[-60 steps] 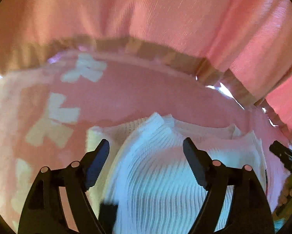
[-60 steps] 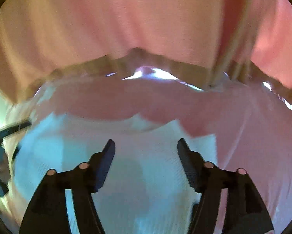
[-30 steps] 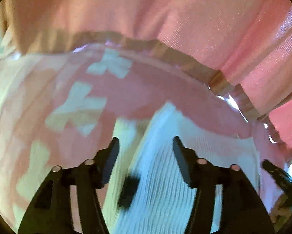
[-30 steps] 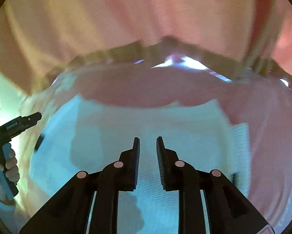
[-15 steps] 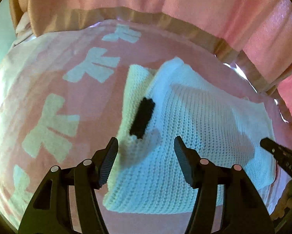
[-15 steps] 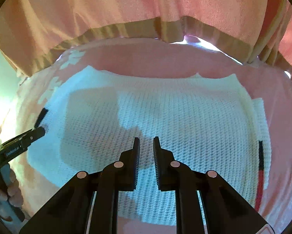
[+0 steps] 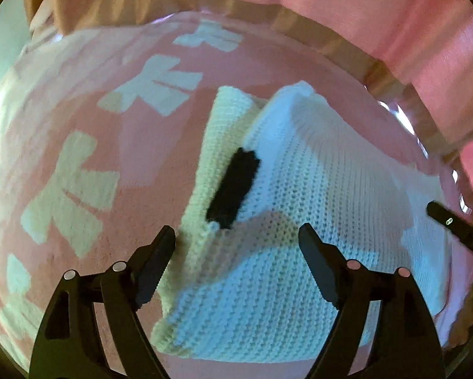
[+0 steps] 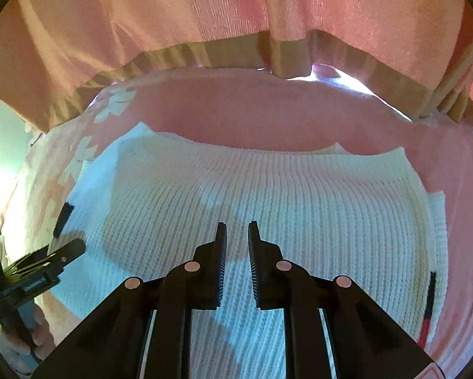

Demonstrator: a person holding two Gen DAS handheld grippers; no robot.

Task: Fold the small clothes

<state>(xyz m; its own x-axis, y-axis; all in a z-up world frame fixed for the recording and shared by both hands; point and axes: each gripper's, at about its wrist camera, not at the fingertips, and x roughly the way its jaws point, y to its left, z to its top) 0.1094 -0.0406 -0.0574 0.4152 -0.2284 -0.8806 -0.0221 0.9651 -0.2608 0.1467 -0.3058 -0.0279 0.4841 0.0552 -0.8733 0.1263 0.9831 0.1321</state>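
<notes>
A white knitted garment (image 7: 299,221) lies folded flat on a pink cloth (image 7: 141,158) with pale cross patterns. A black patch (image 7: 233,186) sits on its left fold. My left gripper (image 7: 236,243) is open and empty, hovering over the garment's left edge. In the right wrist view the garment (image 8: 268,195) fills the middle, with a black and red stripe (image 8: 428,309) at its right edge. My right gripper (image 8: 237,243) is nearly shut, holds nothing, and hovers over the garment's middle. The left gripper (image 8: 62,252) shows at the far left there.
A pink curtain with a tan hem (image 8: 236,47) hangs behind the surface. The right gripper's tip (image 7: 451,221) shows at the right of the left wrist view. The person's hand (image 8: 31,331) holds the left tool.
Both grippers have lifted back from the garment, which now lies flat and in full view. The right gripper went from open to nearly shut. The left gripper stayed open.
</notes>
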